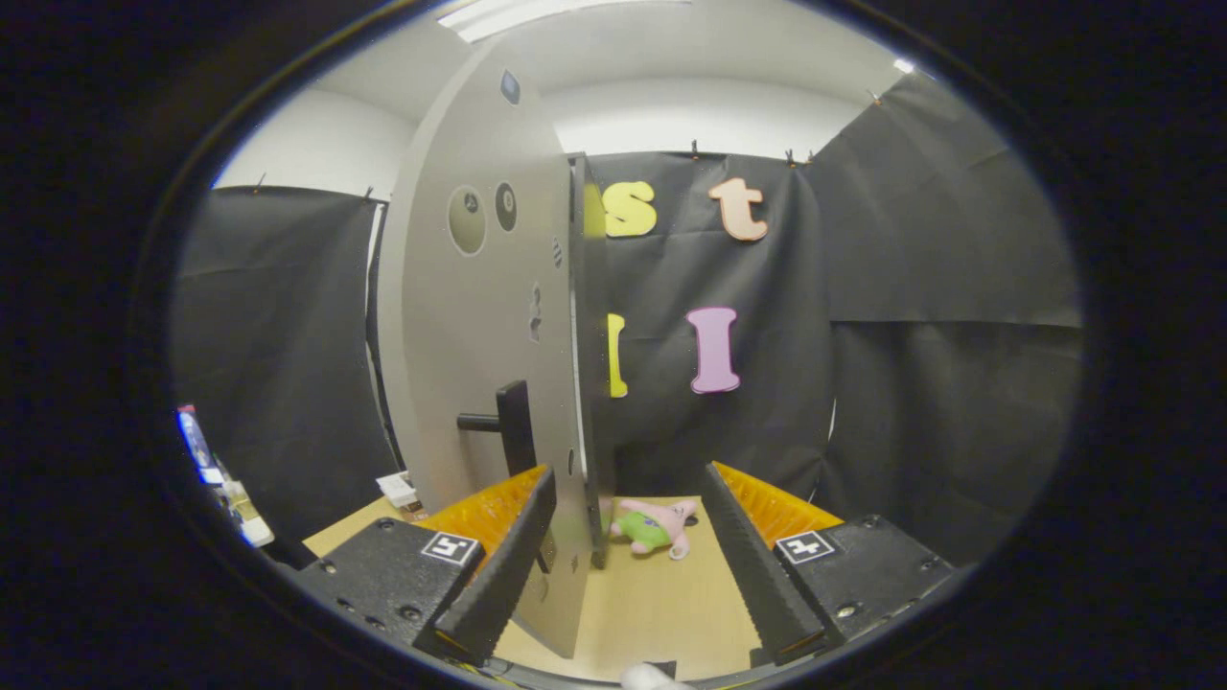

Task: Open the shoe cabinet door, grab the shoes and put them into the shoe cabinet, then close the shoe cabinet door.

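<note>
Straight ahead of you, the shoe cabinet door [479, 316] is standing swung out, its free edge reaching down between the gripper's fingers, so the opening step is looking done or nearly so; its dark handle [508, 422] is sitting just above your left finger [503, 551]. Loading the shoes and closing the door are still waiting, and the shoes may be lying somewhere this fisheye is not letting you tell. On the wooden floor [652, 613] just beyond the fingers, a small pink plush toy [657, 525] is lying beside the door's edge. Your gripper [633, 565] is spreading wide, pinching nothing, though the left finger is sitting close against the door's face.
</note>
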